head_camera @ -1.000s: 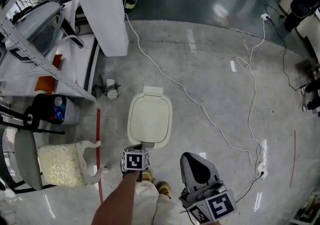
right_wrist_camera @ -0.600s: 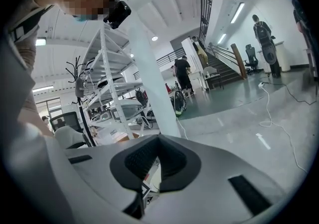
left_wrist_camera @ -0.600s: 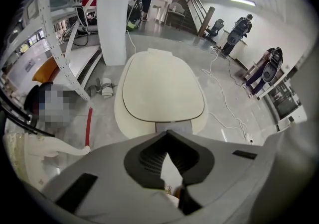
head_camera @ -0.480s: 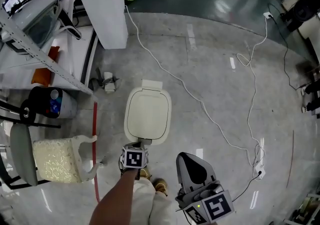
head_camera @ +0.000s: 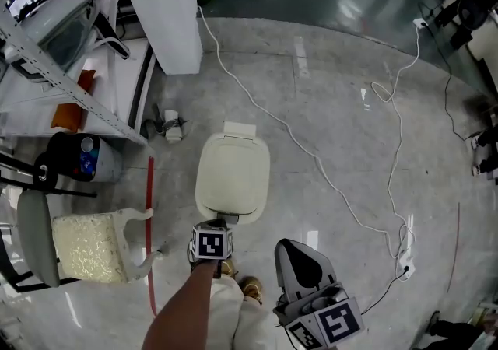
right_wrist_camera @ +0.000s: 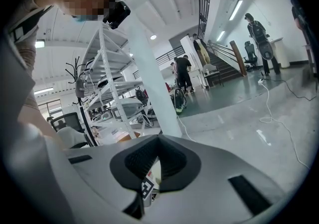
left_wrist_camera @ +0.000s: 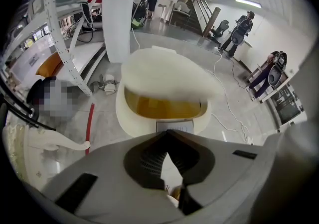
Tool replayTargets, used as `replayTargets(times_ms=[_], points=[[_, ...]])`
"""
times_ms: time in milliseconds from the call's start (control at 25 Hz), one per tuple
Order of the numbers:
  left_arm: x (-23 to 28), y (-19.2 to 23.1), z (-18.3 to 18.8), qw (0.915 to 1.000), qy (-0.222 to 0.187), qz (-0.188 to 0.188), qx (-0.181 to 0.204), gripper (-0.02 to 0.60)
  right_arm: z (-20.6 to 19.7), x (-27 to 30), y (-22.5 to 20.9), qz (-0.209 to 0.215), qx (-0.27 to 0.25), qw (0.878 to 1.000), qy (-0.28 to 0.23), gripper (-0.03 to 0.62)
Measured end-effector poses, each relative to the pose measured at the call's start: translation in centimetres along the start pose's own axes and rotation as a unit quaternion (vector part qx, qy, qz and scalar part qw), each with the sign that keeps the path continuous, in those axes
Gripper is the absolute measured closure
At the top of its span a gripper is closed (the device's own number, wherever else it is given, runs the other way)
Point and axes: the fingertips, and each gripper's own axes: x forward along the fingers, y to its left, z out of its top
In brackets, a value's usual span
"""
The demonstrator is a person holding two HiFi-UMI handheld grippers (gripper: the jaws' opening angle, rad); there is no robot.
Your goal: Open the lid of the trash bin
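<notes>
A cream trash bin point(head_camera: 232, 179) stands on the floor in front of me. In the left gripper view its lid point(left_wrist_camera: 167, 74) is tilted up at the front, and a yellow-lined inside point(left_wrist_camera: 159, 107) shows beneath it. My left gripper point(head_camera: 222, 225) is shut with nothing between its jaws. Its tips sit at the bin's foot pedal point(left_wrist_camera: 174, 127) at the near base. My right gripper point(head_camera: 307, 263) hangs lower right of the bin, shut and empty. In the right gripper view, this gripper point(right_wrist_camera: 158, 141) points away into the hall.
A white cable point(head_camera: 327, 173) snakes across the floor right of the bin to a power strip point(head_camera: 405, 267). A white pillar point(head_camera: 159, 6) and a shelving rack point(head_camera: 62, 68) stand at the back left. A cushioned chair point(head_camera: 85, 251) and a red floor strip point(head_camera: 149, 232) lie left.
The bin's lid has risen at the front from lying flat. My left gripper has stayed at the pedal, and the right gripper has hardly moved.
</notes>
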Motion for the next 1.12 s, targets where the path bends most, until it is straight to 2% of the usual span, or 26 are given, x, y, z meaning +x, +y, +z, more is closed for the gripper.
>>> replayTargets(times_ms=[480, 720, 920, 1120], points=[[-0.1, -0.1, 0.0, 0.9998, 0.007, -0.016, 0.009, 0.574, -0.3, -0.3, 0.7, 0.0, -0.004, 1.0, 0.006, 0.568], [-0.9, 0.0, 0.8, 0.999, 0.018, -0.038, -0.015, 0.575, 0.1, -0.8, 1.4, 0.006, -0.011, 1.0, 0.009, 0.568], [-2.2, -0.6, 1.8, 0.9982, 0.027, -0.051, -0.015, 0.575, 1.3, -1.2, 1.7, 0.006, -0.014, 1.0, 0.004, 0.568], [-5.4, -1.6, 4.3, 0.9982, 0.022, -0.053, -0.02, 0.575, 3.6, -2.6, 2.5, 0.008, -0.016, 1.0, 0.003, 0.568]])
